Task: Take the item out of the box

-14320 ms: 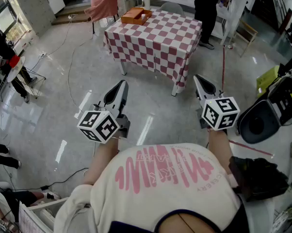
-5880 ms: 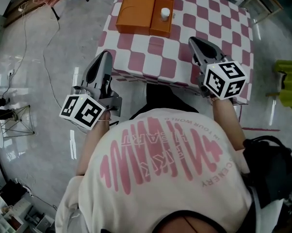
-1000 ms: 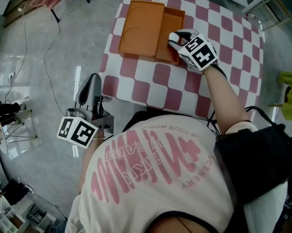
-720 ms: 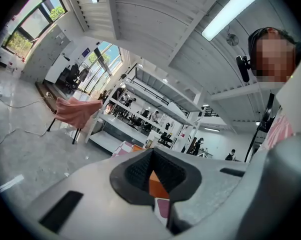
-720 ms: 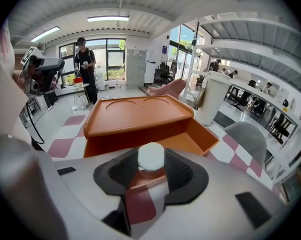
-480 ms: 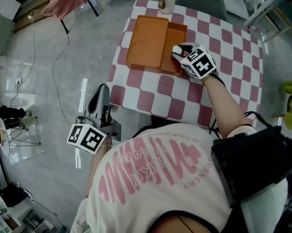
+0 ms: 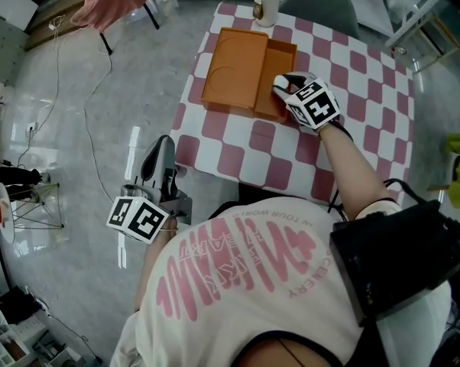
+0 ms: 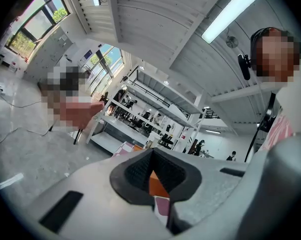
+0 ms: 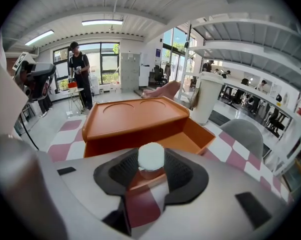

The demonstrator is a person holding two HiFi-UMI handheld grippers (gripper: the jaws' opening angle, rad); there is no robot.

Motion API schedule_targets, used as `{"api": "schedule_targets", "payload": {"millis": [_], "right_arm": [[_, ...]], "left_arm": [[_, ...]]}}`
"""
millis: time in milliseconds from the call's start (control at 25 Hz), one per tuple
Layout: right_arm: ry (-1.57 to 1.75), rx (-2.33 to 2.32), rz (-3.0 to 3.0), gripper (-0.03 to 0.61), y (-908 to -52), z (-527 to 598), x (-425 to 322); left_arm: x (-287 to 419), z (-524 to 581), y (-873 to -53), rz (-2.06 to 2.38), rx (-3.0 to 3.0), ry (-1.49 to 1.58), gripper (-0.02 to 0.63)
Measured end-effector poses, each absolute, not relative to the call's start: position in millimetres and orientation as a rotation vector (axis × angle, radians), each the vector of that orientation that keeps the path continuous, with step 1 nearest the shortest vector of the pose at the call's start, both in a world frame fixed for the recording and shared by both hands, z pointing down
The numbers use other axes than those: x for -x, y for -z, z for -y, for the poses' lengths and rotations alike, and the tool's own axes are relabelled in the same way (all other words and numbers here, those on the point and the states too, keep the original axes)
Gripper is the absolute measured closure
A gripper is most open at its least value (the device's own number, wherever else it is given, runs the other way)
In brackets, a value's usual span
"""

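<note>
Standing upright, the small jar (image 9: pixel 151 158) shows 1 round white cap.

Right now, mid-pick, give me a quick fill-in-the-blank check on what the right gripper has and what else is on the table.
1. The right gripper is closed on a small item with a ____ cap.
2. The box lying open on the checked table is ____ in colour.
3. At the table's far edge, behind the box, stands a lidded paper ____.

Missing words: white; orange; cup
</note>
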State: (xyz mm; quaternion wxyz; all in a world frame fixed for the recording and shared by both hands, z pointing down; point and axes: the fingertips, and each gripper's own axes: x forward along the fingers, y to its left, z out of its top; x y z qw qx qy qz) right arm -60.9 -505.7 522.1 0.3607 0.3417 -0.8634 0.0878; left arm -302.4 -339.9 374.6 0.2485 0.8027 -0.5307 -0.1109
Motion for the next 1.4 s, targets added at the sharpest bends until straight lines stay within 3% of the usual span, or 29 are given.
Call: {"api": "schedule_targets", "payload": {"millis": [840,1400], "right_arm": [[-0.298,-1.075,2.349,0.422,-489.9,504.2,45.5],[-0.137,-1.133,2.422,0.422,-435.9,489.8,49.4]], "left_arm": [[291.9,338.0,-365.1,1.421,-2.22,0.288,0.607],[283.9,333.5,-351.0,1.398,-2.257,0.317,0.607]]}}
